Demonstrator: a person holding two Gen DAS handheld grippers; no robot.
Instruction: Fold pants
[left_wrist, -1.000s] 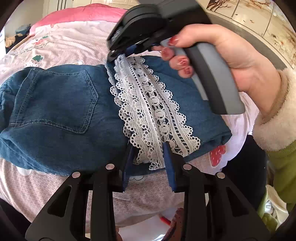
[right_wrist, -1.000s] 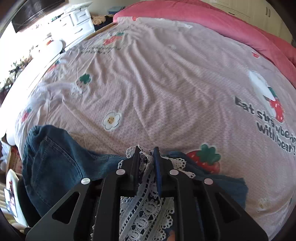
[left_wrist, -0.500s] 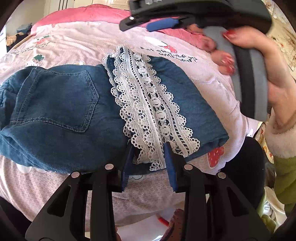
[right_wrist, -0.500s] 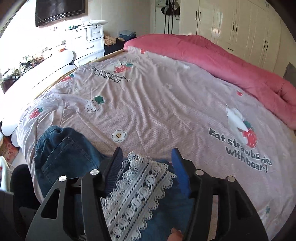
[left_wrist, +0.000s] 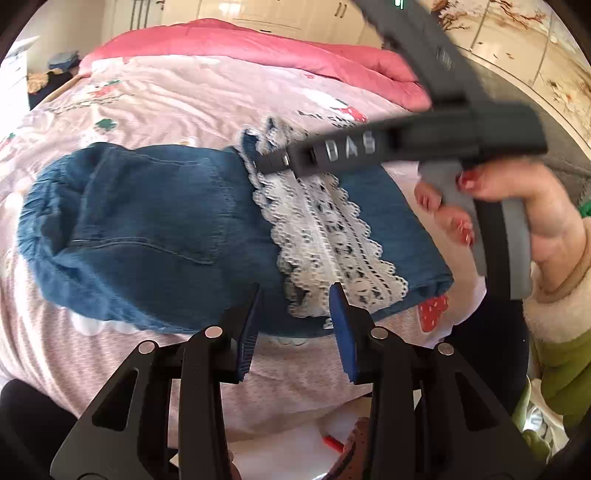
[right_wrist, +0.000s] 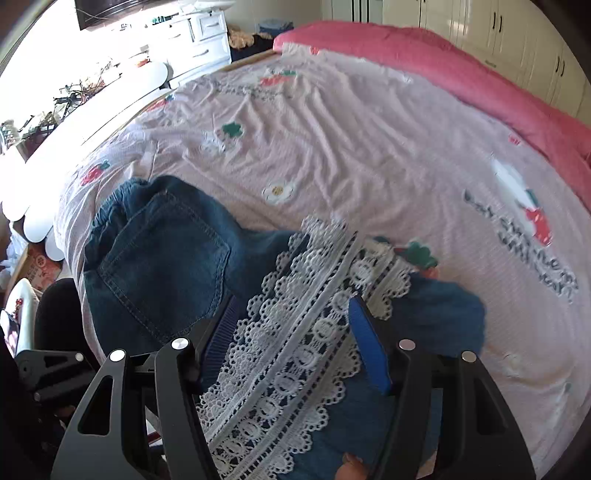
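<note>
person's hand (left_wrist: 517, 218) only in left view

Folded lace-trimmed denim pants (left_wrist: 177, 236) on bed

- Bright daylight enters from the upper left of the right wrist view, overexposing the white scalloped headboard (right_wrist: 92, 107).
- Fisheye bending and dark vignetting at all edges.
- Motion blur smears the dark grey plastic handheld gripper (left_wrist: 280, 162).

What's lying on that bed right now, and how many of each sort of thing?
Folded blue denim pants with white lace trim: 1
Pink strawberry-print bedsheet: 1
Rolled-back bright pink quilt at the far edge: 1
Total: 3
</note>
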